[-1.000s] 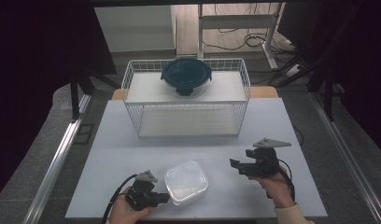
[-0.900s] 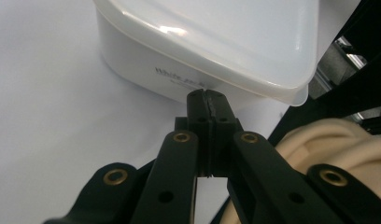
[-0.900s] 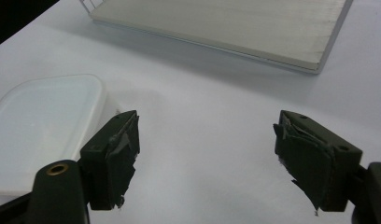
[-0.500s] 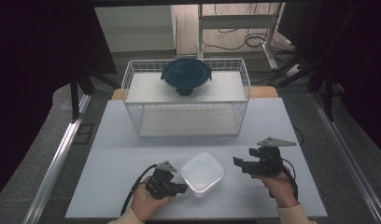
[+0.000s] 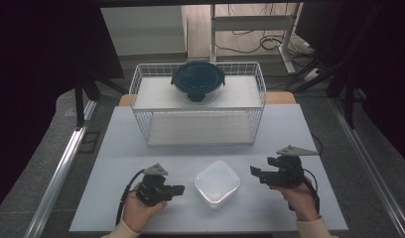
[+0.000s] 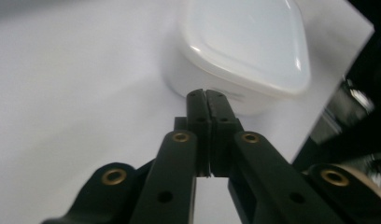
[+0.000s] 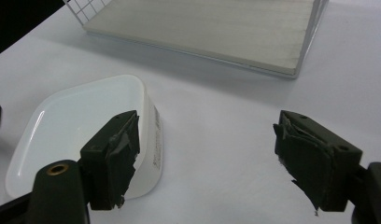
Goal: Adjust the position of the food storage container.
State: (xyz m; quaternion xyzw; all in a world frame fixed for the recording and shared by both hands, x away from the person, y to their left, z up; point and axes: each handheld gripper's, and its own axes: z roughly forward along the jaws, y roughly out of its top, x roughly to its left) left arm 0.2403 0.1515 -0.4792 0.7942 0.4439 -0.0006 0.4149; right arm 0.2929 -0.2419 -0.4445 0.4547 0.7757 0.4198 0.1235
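A white square plastic container (image 5: 217, 182) with its lid on sits on the white table (image 5: 141, 148) near the front, between both hands. My left gripper (image 5: 179, 189) lies just left of it, shut with nothing between the jaws. In the left gripper view the closed tips (image 6: 206, 95) point at the side of the container (image 6: 244, 51), very close to it; I cannot tell if they touch. My right gripper (image 5: 255, 172) is held to the right of the container, open and empty. In the right gripper view the open right gripper (image 7: 205, 154) has the container (image 7: 81, 126) behind its left jaw.
A white wire rack (image 5: 198, 116) with a pale lower board (image 7: 216, 32) stands at the back middle of the table. A round glass container with a dark blue lid (image 5: 198, 82) rests on its top shelf. Cables trail from both grippers.
The white container has slid to the right and a little farther back, pushed by the shut left gripper. That gripper has since drawn back slightly. The right gripper has hardly moved.
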